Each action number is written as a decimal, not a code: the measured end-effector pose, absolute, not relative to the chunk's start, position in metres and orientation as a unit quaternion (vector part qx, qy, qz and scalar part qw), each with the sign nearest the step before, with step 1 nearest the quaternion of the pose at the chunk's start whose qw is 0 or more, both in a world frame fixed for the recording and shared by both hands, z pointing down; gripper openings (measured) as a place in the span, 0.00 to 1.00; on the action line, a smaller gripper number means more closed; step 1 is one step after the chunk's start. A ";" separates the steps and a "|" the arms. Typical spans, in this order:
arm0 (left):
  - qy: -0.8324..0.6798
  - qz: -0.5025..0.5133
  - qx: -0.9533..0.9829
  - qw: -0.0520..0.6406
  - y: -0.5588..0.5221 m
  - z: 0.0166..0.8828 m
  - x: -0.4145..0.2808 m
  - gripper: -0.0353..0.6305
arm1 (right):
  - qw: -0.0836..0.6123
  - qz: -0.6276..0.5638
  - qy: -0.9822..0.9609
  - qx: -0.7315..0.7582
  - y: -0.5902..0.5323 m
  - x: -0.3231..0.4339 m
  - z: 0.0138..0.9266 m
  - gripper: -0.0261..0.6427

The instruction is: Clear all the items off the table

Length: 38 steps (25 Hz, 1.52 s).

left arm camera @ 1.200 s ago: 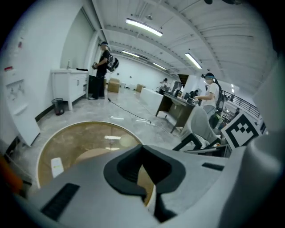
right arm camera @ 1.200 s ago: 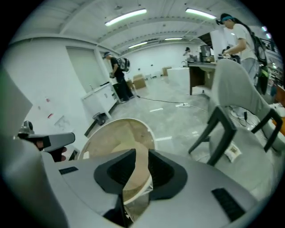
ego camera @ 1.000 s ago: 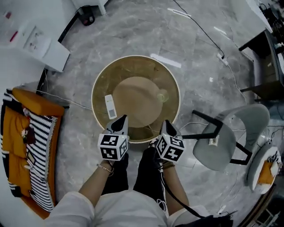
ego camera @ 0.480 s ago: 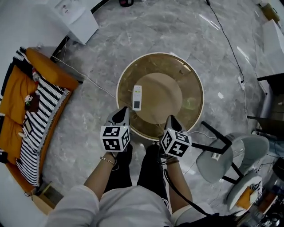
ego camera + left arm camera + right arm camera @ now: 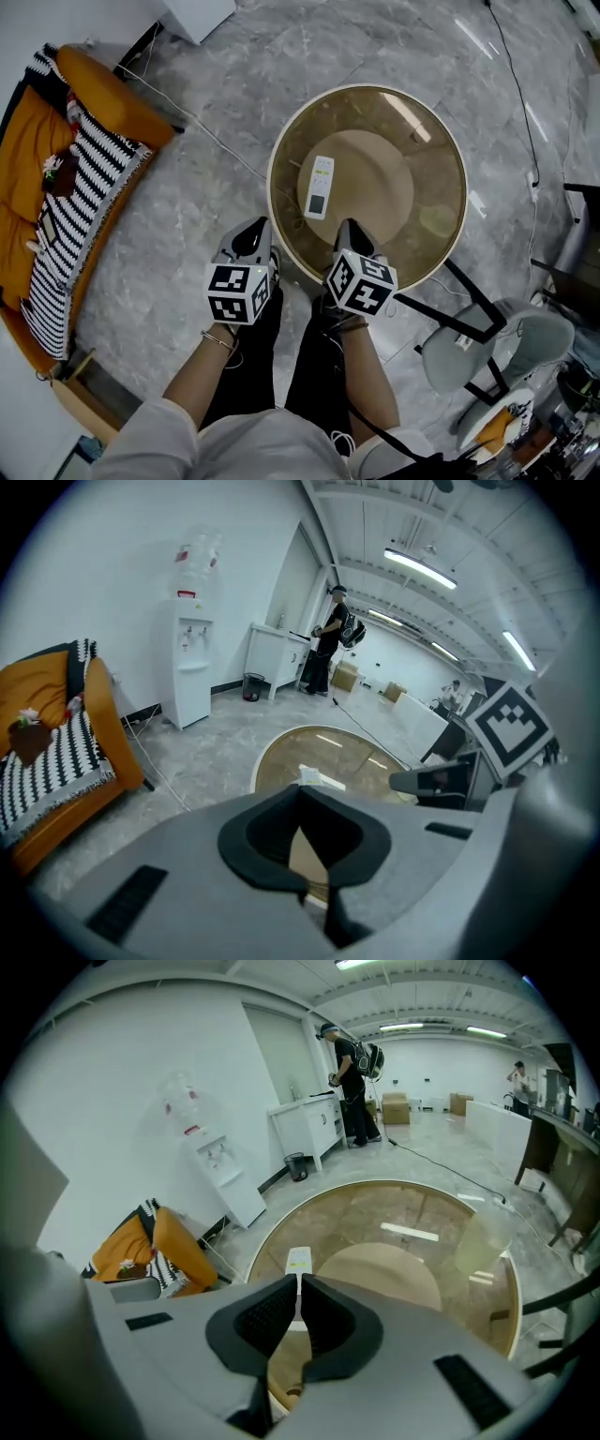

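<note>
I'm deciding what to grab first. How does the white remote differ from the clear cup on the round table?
The remote is white, opaque and lies flat; the cup is see-through, faintly green and seems to stand upright. In the head view the remote sits left of centre, the cup toward the right edge. Both rest on the glass top, untouched.

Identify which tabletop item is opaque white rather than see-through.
The flat remote, lying left of the table's centre; the cup toward the right is clear.
</note>
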State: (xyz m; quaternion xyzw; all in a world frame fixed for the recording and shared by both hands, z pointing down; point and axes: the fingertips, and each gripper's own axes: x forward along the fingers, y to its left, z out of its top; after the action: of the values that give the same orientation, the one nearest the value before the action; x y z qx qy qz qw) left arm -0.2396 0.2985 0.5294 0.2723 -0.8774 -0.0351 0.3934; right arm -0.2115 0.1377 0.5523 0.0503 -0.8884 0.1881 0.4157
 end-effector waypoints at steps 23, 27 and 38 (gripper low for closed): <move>-0.860 -0.046 0.258 0.438 0.363 0.648 -0.275 0.06 | 0.506 0.140 -0.848 0.070 0.173 -0.292 0.697 0.45; -0.859 -0.045 0.256 0.440 0.365 0.651 -0.283 0.06 | 0.524 0.125 -0.839 0.073 0.173 -0.299 0.703 0.46; -0.857 -0.042 0.265 0.441 0.365 0.654 -0.288 0.06 | 0.574 0.096 -0.809 0.084 0.176 -0.298 0.714 0.45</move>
State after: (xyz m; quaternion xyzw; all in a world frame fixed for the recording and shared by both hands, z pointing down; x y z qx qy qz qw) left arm -0.2878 0.3652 0.6536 0.2646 -0.8565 -0.0422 0.4411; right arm -0.2978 0.1762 0.7143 0.0839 -0.8086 0.0958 0.5744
